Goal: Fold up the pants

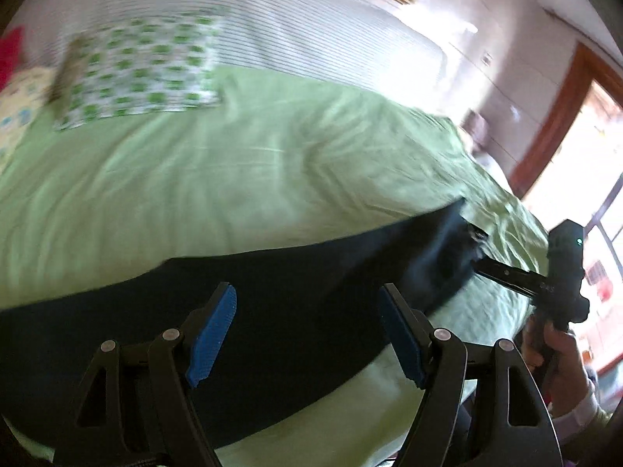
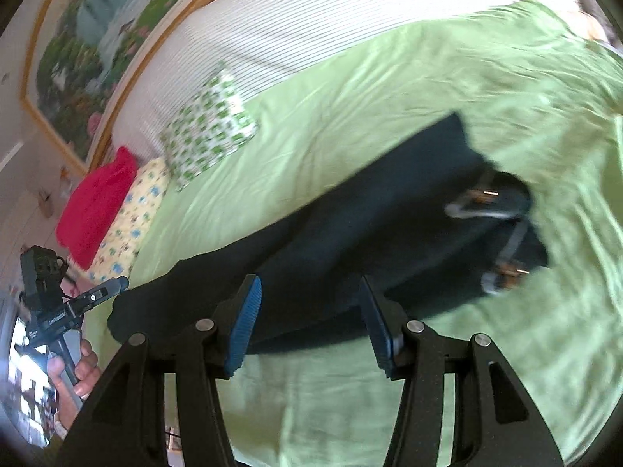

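The dark navy pants (image 2: 350, 241) are lying stretched in a long band across the light green bedsheet (image 2: 370, 109), and both views are smearing with motion blur. From the right wrist camera, the waistband end is sitting toward the right with a grey drawstring (image 2: 506, 229) looping over it, its tips showing small metal ends, while the leg end is tapering off toward the lower left. The right gripper (image 2: 307, 323) is hovering over the near edge of the fabric with its blue-padded fingers (image 2: 243, 330) spread wide and nothing between them. In the left wrist view the left gripper (image 1: 307, 330) is doing the same over the pants (image 1: 272, 311), jaws gaping wide, blue pads (image 1: 212, 330) gripping nothing. Off to the right in that view the other tool is reaching its dark fingertips in at the far end of the pants, though whether it is touching cloth there is too blurred to tell. The person's right hand (image 1: 553, 354) is wrapping the handle. In the right wrist view the left hand (image 2: 76, 369) is clutching its handle at lower left. Up near the head of the bed, a green-and-white patterned pillow (image 2: 210, 124) is resting on the sheet, with a red cushion (image 2: 97, 206) and a yellow printed one (image 2: 132, 214) just beside it, a white striped cover (image 2: 311, 27) spreading behind, and a gold-framed landscape painting (image 2: 89, 50) hanging on the wall.
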{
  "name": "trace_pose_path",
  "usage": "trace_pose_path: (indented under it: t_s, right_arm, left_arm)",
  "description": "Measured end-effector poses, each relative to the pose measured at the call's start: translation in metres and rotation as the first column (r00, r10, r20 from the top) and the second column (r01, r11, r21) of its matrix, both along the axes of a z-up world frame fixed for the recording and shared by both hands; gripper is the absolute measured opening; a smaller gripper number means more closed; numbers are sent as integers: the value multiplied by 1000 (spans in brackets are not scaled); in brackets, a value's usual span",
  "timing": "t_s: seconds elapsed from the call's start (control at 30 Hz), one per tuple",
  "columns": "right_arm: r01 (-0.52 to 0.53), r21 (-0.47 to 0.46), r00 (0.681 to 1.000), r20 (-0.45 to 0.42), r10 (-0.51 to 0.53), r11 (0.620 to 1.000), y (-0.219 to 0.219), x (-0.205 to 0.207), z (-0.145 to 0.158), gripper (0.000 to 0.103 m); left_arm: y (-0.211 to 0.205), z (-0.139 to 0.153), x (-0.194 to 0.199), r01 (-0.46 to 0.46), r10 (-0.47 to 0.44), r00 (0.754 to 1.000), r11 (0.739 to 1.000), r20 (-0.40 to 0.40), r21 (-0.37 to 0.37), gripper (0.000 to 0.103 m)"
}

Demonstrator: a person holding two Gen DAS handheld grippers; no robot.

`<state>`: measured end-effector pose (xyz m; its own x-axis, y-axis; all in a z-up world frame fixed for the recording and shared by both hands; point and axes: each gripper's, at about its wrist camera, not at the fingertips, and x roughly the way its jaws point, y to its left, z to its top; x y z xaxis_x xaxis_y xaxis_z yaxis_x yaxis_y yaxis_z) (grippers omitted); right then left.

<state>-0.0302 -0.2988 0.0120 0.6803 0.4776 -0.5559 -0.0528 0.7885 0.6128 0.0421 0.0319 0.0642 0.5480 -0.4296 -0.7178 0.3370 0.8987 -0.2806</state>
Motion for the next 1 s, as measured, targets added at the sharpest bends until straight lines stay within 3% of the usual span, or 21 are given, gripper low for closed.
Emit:
trace_pose_path:
  t_s: [0.3,0.53,0.73,0.77,0.83,0.87,1.0]
  right_arm:
    - [128,31,992,-27,-127,991,-50,-5,-16,54]
    - [171,108,985,-46,-167,979,-75,6,-31,54]
    - [191,184,982,-27,-189,964,-84,20,-38,53]
    - [190,185,982,-19,-189,964,-84,21,-37,50]
    - [191,180,981,-3,-194,965,-85,19,-36,21]
    - [190,186,981,3,-194,964,-86,17,-36,15]
    - [173,204,983,26,-182,964,-90,-4,-32,9]
  left_arm:
    - [-90,0,46,215,-213,976,976,-32,39,80]
    - [-138,-7,92,308,-305,948,951,-90,21,80]
    - [-176,-14,115,366,-358,926,929,-123,51,80]
    - [-183,-15,118,383,-374,919,922,-127,57,80]
    - [-193,-15,121,408,-398,908,911,-129,59,80]
    - [-199,-14,122,424,-414,901,904,-129,60,80]
    - [-226,-18,127,482,-469,871,873,-143,75,80]
